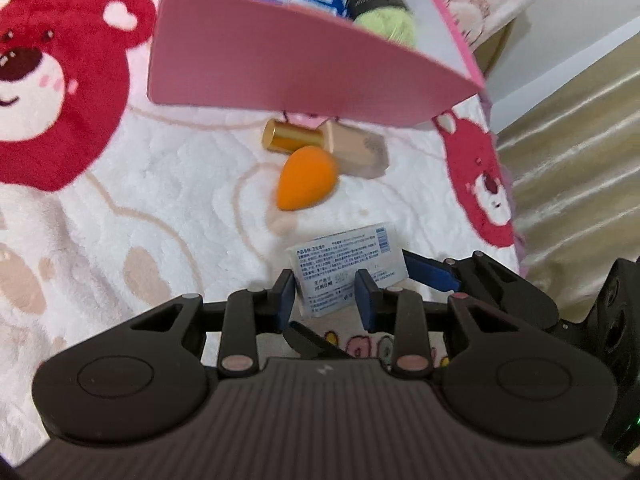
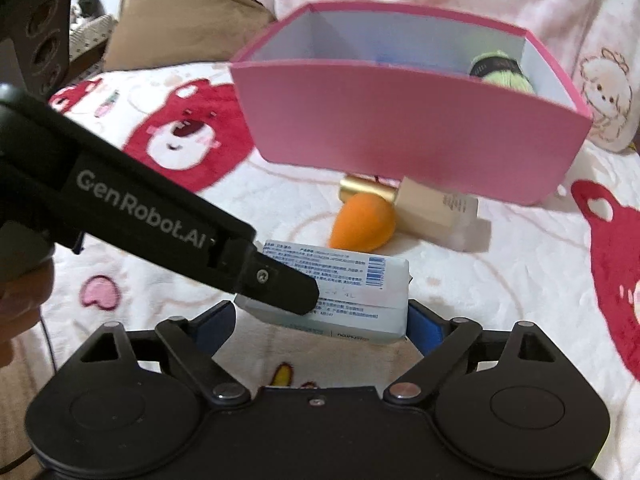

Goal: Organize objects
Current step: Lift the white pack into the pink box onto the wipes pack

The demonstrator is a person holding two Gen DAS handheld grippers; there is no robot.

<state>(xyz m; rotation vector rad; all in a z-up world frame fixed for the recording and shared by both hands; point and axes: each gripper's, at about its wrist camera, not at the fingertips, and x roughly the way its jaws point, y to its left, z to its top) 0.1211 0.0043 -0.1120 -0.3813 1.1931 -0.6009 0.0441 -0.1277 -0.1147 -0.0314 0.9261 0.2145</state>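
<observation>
White pack (image 1: 346, 266) is gripped between left gripper (image 1: 329, 294) fingers, over the blanket (image 1: 140, 200); sponge (image 1: 306, 178), bottle (image 1: 332, 148) and box (image 1: 304, 68) lie beyond.

Right view: pack (image 2: 352, 300) is clasped by right gripper (image 2: 320, 318) fingers at both ends; yarn (image 2: 502, 70) sits inside box (image 2: 400, 136).

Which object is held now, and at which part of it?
The white wet-wipes pack sits between both grippers' jaws: the right gripper spans its long ends, the left gripper its near corner. Whether they press cannot be told.
</observation>
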